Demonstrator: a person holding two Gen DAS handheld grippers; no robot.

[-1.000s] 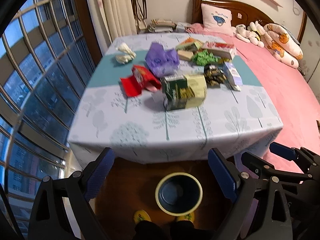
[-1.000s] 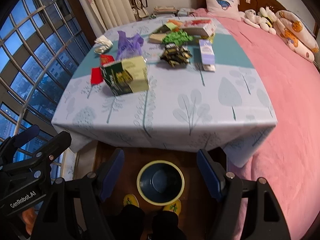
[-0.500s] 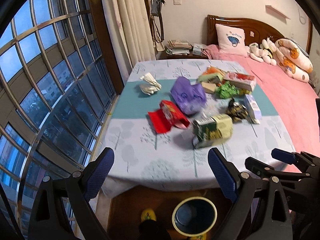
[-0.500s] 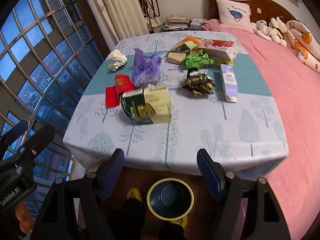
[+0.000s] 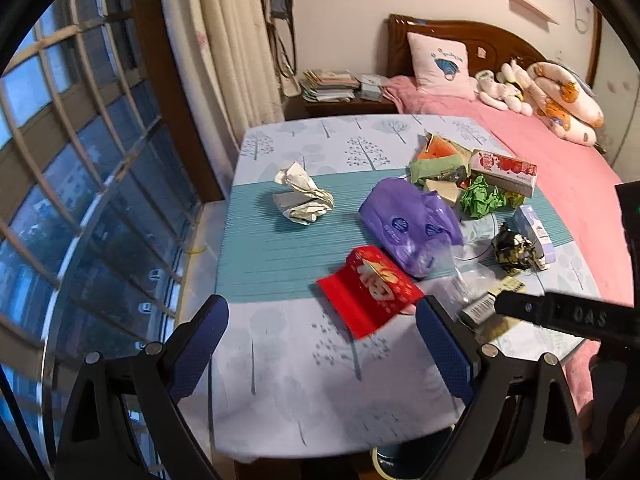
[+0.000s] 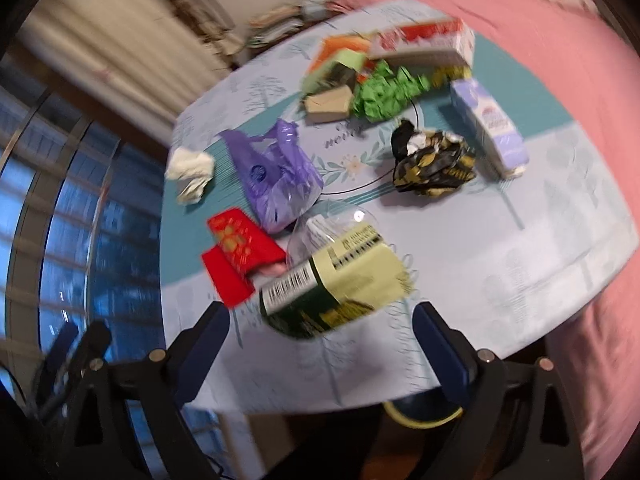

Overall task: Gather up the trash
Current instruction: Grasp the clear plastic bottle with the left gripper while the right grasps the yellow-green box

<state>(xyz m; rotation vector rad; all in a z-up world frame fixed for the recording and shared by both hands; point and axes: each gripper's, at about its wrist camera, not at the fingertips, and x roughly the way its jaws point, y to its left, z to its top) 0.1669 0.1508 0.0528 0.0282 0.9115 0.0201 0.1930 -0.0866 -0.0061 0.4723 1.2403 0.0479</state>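
With both the left gripper (image 5: pixel 322 344) and right gripper (image 6: pixel 320 354) spread and empty, the right's jaws having just opened wider, we should straddle the green box (image 6: pixel 334 286) at lower centre squarely before squeezing.

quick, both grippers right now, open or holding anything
left gripper: open, holding nothing
right gripper: open, jaws have just been opening, nothing between them, green box just ahead
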